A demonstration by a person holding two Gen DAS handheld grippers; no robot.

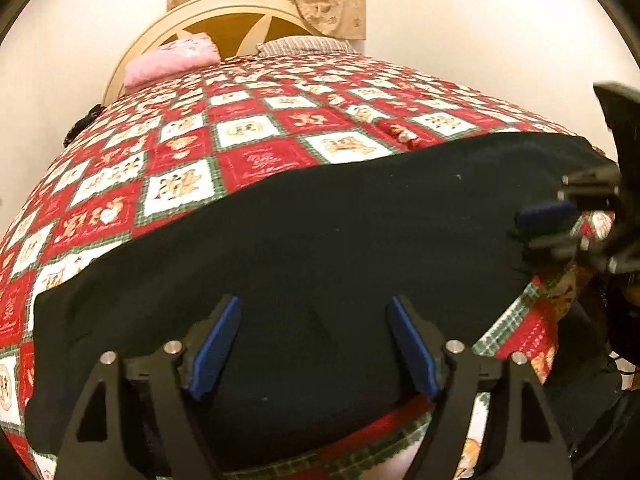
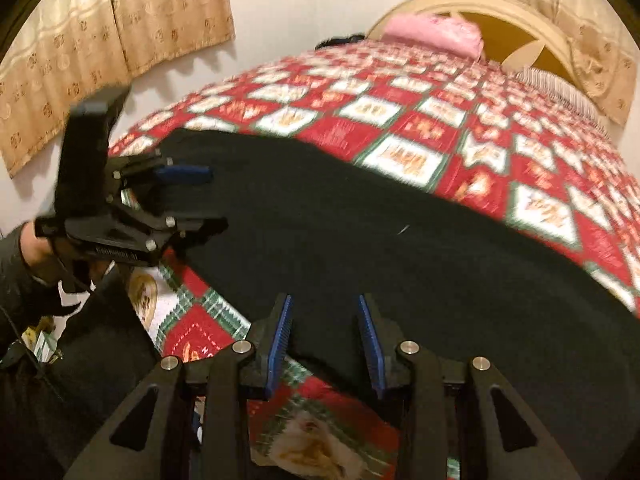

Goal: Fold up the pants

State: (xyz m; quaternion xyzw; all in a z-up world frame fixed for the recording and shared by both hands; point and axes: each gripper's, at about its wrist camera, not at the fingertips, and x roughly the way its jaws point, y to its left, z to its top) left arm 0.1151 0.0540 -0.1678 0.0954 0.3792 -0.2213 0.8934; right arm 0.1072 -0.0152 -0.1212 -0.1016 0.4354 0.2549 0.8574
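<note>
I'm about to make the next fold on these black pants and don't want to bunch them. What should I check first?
1. Pants lie spread flat on the quilt: ok.
2. Left claw open, nothing between its pads: ok.
3. Right claw over the near edge of the pants, pads apart: ok; whether it pinches cloth, cannot tell.
4. Far quilt area free for folding over: ok; the pink pillow sits well back.
5. Both claws placed at opposite ends of the pants: ok.
6. Waistband or leg end at each claw: cannot tell.

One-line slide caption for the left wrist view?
Left claw open above black pants spread on a patchwork quilt; right claw at their far end.
</note>
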